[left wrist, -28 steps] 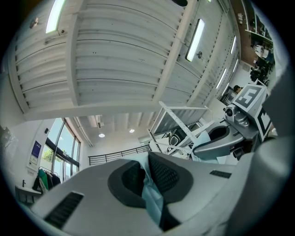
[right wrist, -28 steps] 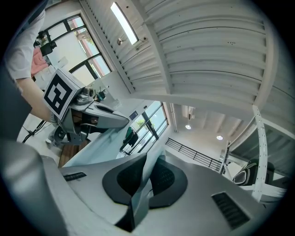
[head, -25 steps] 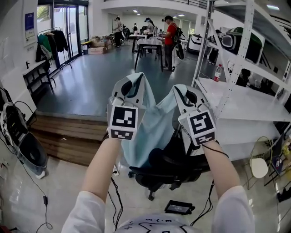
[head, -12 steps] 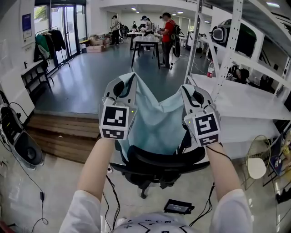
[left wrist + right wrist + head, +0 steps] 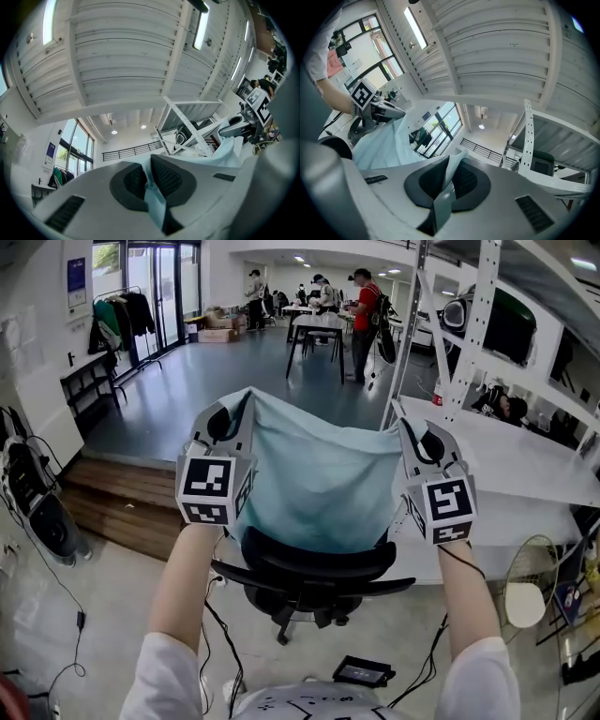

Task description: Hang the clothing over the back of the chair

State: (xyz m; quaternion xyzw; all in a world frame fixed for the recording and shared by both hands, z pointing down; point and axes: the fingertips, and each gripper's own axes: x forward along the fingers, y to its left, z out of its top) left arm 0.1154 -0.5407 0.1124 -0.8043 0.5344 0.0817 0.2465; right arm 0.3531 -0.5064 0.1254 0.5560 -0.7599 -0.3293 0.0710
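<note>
Both grippers have drawn apart since a second ago, so the cloth (image 5: 319,474) now hangs spread wide between them rather than bunched, and the chair (image 5: 314,563) sits more squarely below it.

At the far left a clothes rack (image 5: 120,315) stands by the glass doors, with a wooden step (image 5: 112,507) nearer the person. The left gripper (image 5: 228,416) is tilted upward, its jaws pressed together on the cloth's left top corner; its own view shows a pale blue fold pinched between the dark pads. The cloth, light blue, stretches from that corner across to the other gripper, sagging a little along its top edge. Its lower part drops behind the top of the chair's black back; whether it touches the back cannot be told. The right gripper (image 5: 424,442) is also tilted upward and nips the cloth's right top corner, a fold clamped between its pads. To the right stands a white shelf rack (image 5: 483,329).
</note>
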